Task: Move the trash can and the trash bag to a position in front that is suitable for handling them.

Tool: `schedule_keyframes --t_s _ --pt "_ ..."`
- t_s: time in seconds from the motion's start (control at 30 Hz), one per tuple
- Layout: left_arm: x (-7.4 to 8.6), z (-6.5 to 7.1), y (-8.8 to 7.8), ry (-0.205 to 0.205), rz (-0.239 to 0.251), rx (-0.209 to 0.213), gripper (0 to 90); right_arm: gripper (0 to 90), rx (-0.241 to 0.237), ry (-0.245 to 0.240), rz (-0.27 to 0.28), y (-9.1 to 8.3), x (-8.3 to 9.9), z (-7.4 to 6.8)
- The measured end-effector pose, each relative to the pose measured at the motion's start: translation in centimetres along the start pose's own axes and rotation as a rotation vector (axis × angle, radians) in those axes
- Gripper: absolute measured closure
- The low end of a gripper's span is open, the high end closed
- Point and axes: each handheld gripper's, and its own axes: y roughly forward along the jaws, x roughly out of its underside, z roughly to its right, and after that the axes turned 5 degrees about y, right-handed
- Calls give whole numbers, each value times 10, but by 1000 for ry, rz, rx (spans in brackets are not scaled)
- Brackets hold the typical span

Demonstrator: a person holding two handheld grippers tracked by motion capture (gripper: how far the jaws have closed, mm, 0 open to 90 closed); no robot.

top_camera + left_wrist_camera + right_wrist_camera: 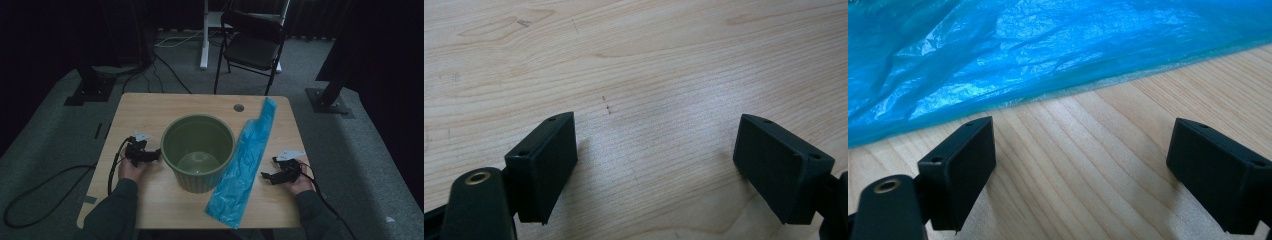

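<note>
A green bucket (198, 150) stands upright and empty in the middle of the wooden table (145, 107). A long blue plastic bag (245, 160) lies flat to its right, running from the far edge to the near edge. My left gripper (150, 156) rests on the table just left of the bucket, jaws open over bare wood (654, 145). My right gripper (270, 176) rests right of the bag, open, pointing at the bag's edge (1038, 60) with nothing between its pads.
A black folding chair (252, 42) and a white desk leg (204, 35) stand on the carpet beyond the table. Black stand bases (90, 90) sit at the left and right. A cable (45, 185) trails off the table's left side.
</note>
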Motion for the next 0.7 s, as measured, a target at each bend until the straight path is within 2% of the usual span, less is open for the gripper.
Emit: schedule_keyframes --t_s 0.2,0.27,0.37,0.47,0.57,0.63,0.7 --pt "0 0 0 2 1 2 180 210 7 7 20 -1 0 -3" --pt "1 0 -1 10 6 10 193 274 6 4 11 -2 -1 -3" --pt "1 -1 -3 19 8 20 248 347 13 10 -3 -3 -3 -5" --pt "0 -1 -5 23 0 26 347 398 9 26 -11 -4 -5 -6" --pt "-1 0 -5 29 -4 33 356 521 -20 47 -46 -6 -10 -9" --pt "-1 0 -5 32 -6 35 364 542 -32 46 -40 -8 -14 -11" --pt "-2 1 -6 41 -10 46 430 560 -33 37 -38 -9 -16 -12"
